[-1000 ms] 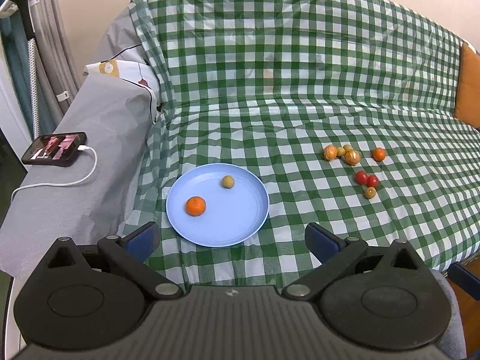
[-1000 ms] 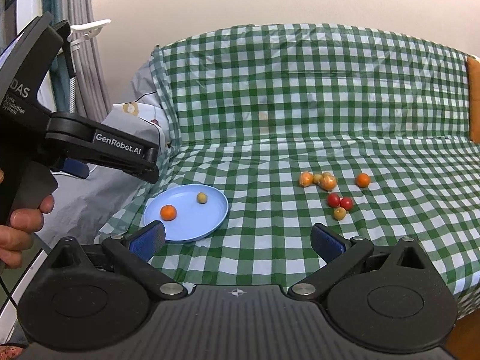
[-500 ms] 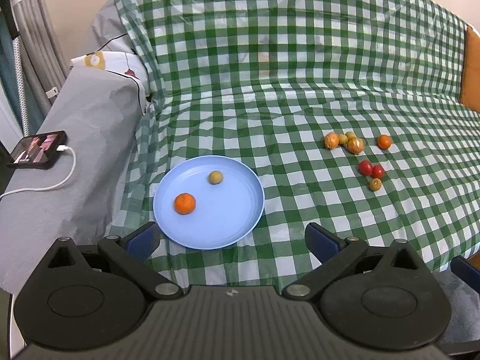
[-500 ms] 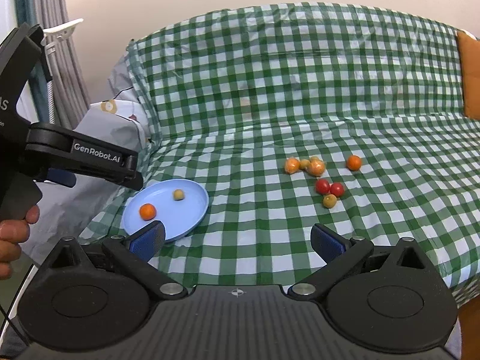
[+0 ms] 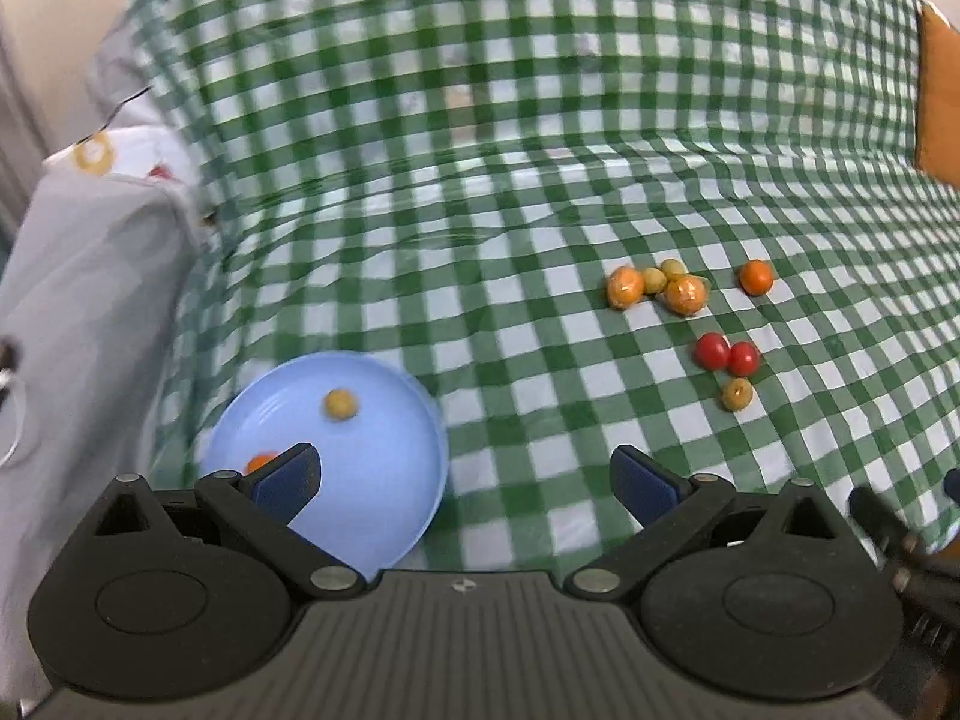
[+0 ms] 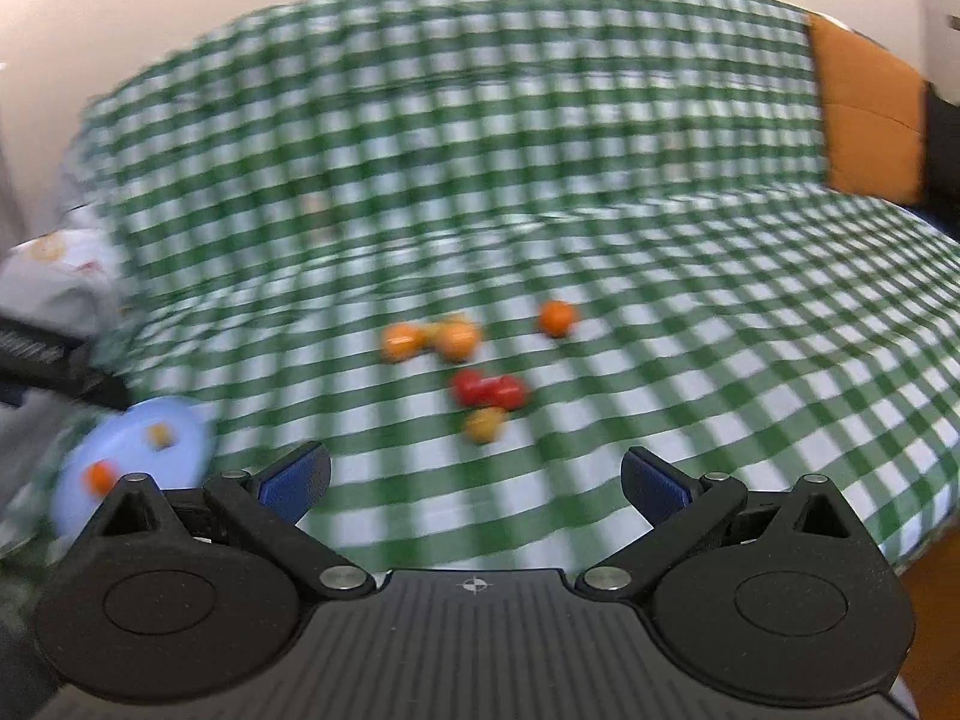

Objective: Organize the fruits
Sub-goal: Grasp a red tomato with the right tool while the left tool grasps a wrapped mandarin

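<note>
A light blue plate (image 5: pixel 372 480) lies on the green checked cloth, holding a small yellow-green fruit (image 5: pixel 340 404) and an orange one (image 5: pixel 259 462) half hidden by my left finger. My left gripper (image 5: pixel 465 483) is open over the plate's right rim. Loose fruits lie to the right: an orange cluster (image 5: pixel 657 288), a lone orange fruit (image 5: pixel 755 277), two red tomatoes (image 5: pixel 726 354) and a yellow fruit (image 5: pixel 737 394). In the blurred right wrist view, my right gripper (image 6: pixel 474 480) is open just short of the red tomatoes (image 6: pixel 489 390) and yellow fruit (image 6: pixel 484 425). The plate (image 6: pixel 180 420) sits far left.
The checked cloth (image 5: pixel 480 120) covers a sofa seat and back. A grey covered armrest (image 5: pixel 90 276) stands at the left. An orange cushion (image 6: pixel 864 126) is at the far right. The seat's front edge drops off near both grippers.
Both grippers have swung right and moved closer to the seat. The loose fruits look bigger and nearer. The plate has slid to the left of both views. Both stay open.
</note>
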Demonstrator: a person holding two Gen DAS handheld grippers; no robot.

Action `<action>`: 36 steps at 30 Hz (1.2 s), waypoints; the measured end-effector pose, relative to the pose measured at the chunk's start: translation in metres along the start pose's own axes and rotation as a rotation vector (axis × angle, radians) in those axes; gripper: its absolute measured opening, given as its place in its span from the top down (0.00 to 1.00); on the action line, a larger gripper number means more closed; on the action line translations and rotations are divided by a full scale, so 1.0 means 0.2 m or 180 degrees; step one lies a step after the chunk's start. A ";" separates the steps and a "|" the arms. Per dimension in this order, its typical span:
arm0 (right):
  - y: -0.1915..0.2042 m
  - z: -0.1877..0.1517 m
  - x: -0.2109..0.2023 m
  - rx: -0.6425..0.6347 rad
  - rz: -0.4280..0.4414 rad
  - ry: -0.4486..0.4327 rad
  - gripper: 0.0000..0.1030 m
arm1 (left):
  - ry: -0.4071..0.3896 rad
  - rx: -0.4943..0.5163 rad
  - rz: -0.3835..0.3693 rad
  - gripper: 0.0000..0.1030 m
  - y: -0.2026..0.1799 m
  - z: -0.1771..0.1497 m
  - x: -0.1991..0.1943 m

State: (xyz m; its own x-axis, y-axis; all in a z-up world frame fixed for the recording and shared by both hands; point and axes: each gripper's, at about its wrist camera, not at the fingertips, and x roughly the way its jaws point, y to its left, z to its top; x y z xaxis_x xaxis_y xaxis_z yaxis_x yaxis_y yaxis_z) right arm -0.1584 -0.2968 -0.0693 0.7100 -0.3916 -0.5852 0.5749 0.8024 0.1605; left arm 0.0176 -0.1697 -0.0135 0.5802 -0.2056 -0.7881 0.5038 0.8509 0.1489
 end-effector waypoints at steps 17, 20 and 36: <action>-0.26 0.13 0.94 0.0012 -0.0177 0.0381 0.01 | 0.0015 0.0575 -0.0321 0.00 -0.41 0.45 0.97; -0.26 0.14 1.05 0.0009 -0.0070 0.0522 0.01 | 0.0046 0.0668 -0.0412 0.00 -0.44 0.47 1.08; -0.15 0.10 1.20 -0.0502 -0.0079 0.0351 0.36 | 0.0054 0.0718 -0.0868 0.64 -0.49 0.52 1.27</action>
State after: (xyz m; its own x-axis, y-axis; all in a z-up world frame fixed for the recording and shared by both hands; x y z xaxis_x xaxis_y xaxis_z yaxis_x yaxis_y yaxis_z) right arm 0.0025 -0.4235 -0.1985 0.6425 -0.3675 -0.6724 0.5147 0.8570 0.0234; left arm 0.1829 -0.3560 -0.1665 0.3952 -0.4008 -0.8266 0.7685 0.6372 0.0585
